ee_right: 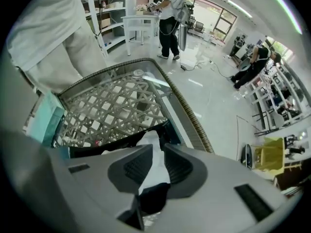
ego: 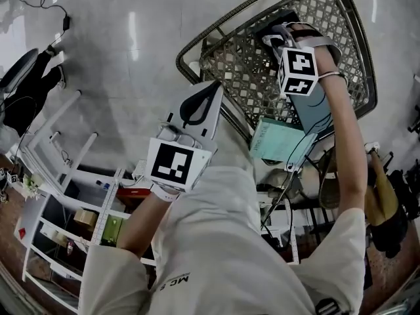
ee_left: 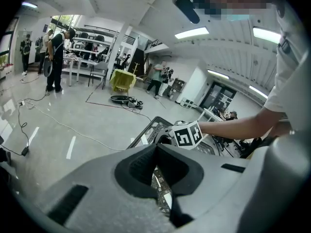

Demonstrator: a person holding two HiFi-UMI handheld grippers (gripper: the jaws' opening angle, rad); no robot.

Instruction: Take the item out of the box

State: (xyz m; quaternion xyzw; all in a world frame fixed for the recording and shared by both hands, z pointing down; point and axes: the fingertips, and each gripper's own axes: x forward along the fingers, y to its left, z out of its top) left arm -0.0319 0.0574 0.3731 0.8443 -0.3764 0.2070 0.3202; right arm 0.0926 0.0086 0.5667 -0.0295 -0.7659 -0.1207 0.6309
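A black box (ee_right: 95,148) lies on a woven wicker table (ee_right: 112,106) with a glass top. A white crumpled item (ee_right: 149,141) sticks up out of the box. My right gripper (ee_right: 156,154) reaches into the box, and its two pads sit against the white item on either side. In the head view the right gripper (ego: 275,39) is at the table's far part over the dark box (ego: 266,25). My left gripper (ego: 211,87) hangs short of the table's near rim, jaws together and empty. The left gripper view looks past its closed tips (ee_left: 155,147) at the right gripper's marker cube (ee_left: 187,134).
A teal booklet (ego: 275,143) lies at the wicker table's (ego: 249,77) near edge, also visible as the teal booklet (ee_right: 43,120). White shelf racks (ego: 65,195) with small goods stand left of me. People (ee_right: 170,18) stand further off on the glossy floor, with cables lying about.
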